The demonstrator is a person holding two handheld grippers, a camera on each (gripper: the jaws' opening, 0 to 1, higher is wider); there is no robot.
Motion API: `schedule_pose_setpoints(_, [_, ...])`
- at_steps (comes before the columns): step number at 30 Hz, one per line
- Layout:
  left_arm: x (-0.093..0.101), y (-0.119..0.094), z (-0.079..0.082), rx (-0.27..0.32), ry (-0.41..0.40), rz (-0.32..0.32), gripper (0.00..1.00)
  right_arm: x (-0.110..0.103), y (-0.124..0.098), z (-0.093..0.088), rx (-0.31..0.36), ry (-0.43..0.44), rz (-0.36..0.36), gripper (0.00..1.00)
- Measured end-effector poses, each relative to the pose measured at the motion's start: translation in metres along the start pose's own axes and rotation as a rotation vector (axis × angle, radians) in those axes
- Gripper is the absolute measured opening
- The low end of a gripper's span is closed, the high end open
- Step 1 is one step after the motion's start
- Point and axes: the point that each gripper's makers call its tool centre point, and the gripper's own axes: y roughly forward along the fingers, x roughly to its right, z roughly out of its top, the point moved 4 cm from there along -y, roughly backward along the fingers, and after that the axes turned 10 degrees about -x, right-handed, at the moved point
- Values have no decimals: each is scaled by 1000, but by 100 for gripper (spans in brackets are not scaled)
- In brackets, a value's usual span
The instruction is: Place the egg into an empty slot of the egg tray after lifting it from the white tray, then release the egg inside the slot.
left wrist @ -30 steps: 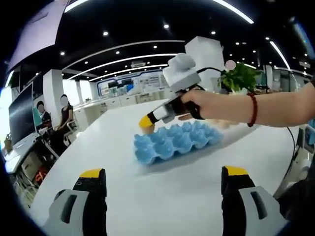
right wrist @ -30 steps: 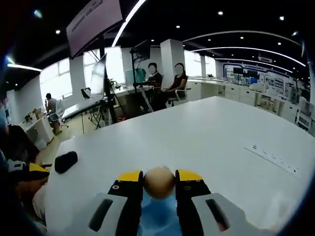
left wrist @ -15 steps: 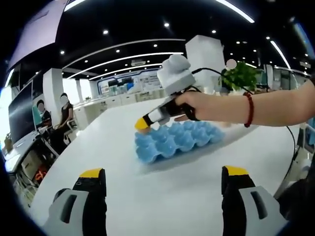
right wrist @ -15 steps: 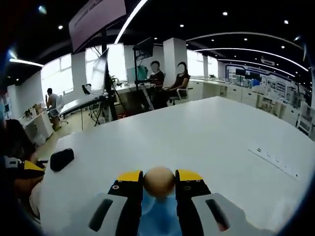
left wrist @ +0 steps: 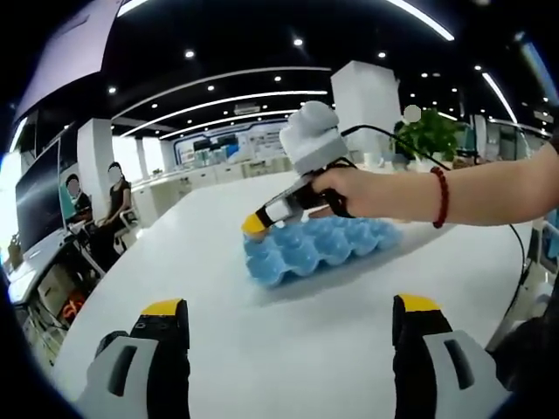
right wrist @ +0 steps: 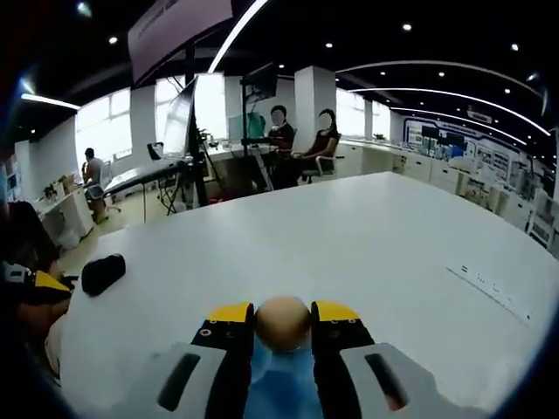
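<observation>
A tan egg (right wrist: 282, 322) sits pinched between the yellow-tipped jaws of my right gripper (right wrist: 282, 316), which is shut on it. Blue egg tray (right wrist: 281, 384) shows just beneath the egg. In the left gripper view the same blue egg tray (left wrist: 325, 245) lies on the white table (left wrist: 288, 332), and the right gripper (left wrist: 256, 226), held by a hand, hovers over the tray's near left corner. My left gripper (left wrist: 284, 312) stands open, well short of the tray, with nothing between its jaws.
A black object (right wrist: 102, 272) lies on the table at the left. A white power strip (right wrist: 493, 292) lies at the right. A potted plant (left wrist: 427, 136) stands behind the tray. Seated people (right wrist: 301, 147) are beyond the table's far edge.
The right gripper with the egg has dipped a little lower over the tray's corner; more blue tray shows under the egg. The left gripper has stayed put.
</observation>
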Motion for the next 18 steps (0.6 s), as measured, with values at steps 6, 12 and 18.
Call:
schedule_pose_setpoints(6, [-3, 0, -1, 0, -6, 3, 99, -3, 7, -10, -35, -30, -1, 27])
schedule_pose_setpoints(12, [-5, 0, -2, -3, -13, 9, 98, -3, 6, -10, -31, -50, 20, 28])
schedule_pose_setpoints(18, [-4, 2, -2, -4, -22, 5, 99, 0, 4, -13, -24, -13, 40, 29])
